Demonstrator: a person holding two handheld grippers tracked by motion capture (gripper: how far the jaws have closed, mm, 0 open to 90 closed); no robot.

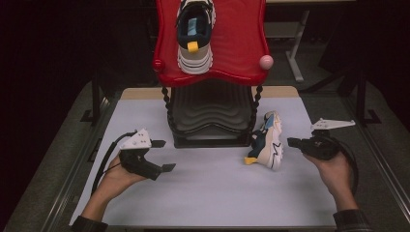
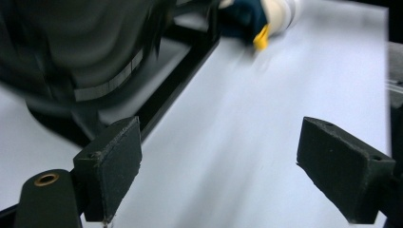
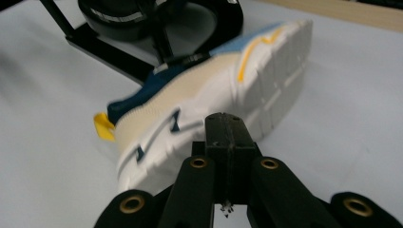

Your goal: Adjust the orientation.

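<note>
So far, one sneaker (image 1: pixel 195 36) sits on the red rack (image 1: pixel 240 58); its mate (image 1: pixel 267 141) lies on the table (image 1: pixel 212 193), at nine o'clock of the closed, empty right tongs (image 1: pixel 291 141); left tongs (image 1: pixel 164 155) gape empty.

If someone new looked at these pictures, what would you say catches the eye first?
Probably the bright red shelf of the black rack at the back of the table, with one sneaker standing on it. Next, its mate lying on its side on the white tabletop, just in front of the shut right hand-held gripper.
</note>
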